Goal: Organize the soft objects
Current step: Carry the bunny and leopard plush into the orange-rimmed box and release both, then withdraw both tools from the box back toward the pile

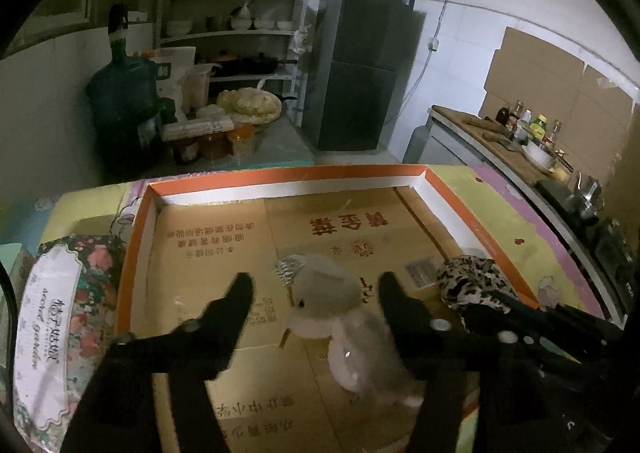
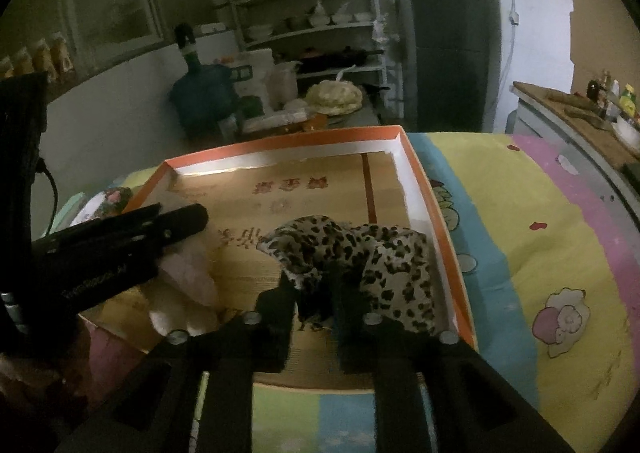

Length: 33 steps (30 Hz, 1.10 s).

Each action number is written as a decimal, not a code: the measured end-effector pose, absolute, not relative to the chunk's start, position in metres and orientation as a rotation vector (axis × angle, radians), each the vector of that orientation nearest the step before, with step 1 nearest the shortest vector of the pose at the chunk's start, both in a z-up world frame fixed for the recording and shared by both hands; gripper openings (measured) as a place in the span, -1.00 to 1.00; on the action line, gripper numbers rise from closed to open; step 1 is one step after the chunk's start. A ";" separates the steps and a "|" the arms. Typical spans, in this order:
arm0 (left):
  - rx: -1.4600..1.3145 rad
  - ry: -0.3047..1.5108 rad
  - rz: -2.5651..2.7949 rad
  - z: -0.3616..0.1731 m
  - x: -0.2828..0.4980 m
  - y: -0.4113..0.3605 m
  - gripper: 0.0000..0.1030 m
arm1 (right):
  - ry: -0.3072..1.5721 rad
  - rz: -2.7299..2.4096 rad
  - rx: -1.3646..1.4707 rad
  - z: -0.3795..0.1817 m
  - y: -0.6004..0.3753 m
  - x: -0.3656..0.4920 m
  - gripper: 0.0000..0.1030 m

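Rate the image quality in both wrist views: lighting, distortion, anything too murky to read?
Left wrist view: dim, heavy fisheye bending, black corners; the plush toy is readable, the open left tongs are near-silhouettes. Right wrist view: equally dim; the leopard cloth shows its pattern, but where the right tongs pinch it is lost in shadow.

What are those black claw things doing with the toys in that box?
A person holds a gripper in each hand over an orange-rimmed tray lined with cardboard. The left gripper is open, its fingers on either side of a pale plush toy lying in the tray, not squeezing it. The right gripper has its fingers close together on the edge of a leopard-print cloth in the tray's right corner. A floral tissue pack sits outside, to the left.
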<state>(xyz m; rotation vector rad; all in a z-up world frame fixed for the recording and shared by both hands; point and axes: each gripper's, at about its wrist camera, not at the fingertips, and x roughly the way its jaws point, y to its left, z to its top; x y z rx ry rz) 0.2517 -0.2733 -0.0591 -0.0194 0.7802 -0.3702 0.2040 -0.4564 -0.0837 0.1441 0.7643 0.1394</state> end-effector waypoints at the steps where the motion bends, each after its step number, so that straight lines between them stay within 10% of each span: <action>1: -0.023 0.770 -0.368 -0.056 0.250 -0.272 0.34 | 0.757 0.140 0.144 -0.082 -0.456 0.203 -0.48; 13: 0.023 0.561 -0.371 -0.004 0.213 -0.254 0.73 | 0.707 0.141 0.120 -0.066 -0.445 0.184 -0.11; 33: 0.041 0.323 -0.307 0.039 0.124 -0.172 0.75 | 0.568 0.103 0.136 -0.009 -0.388 0.096 0.16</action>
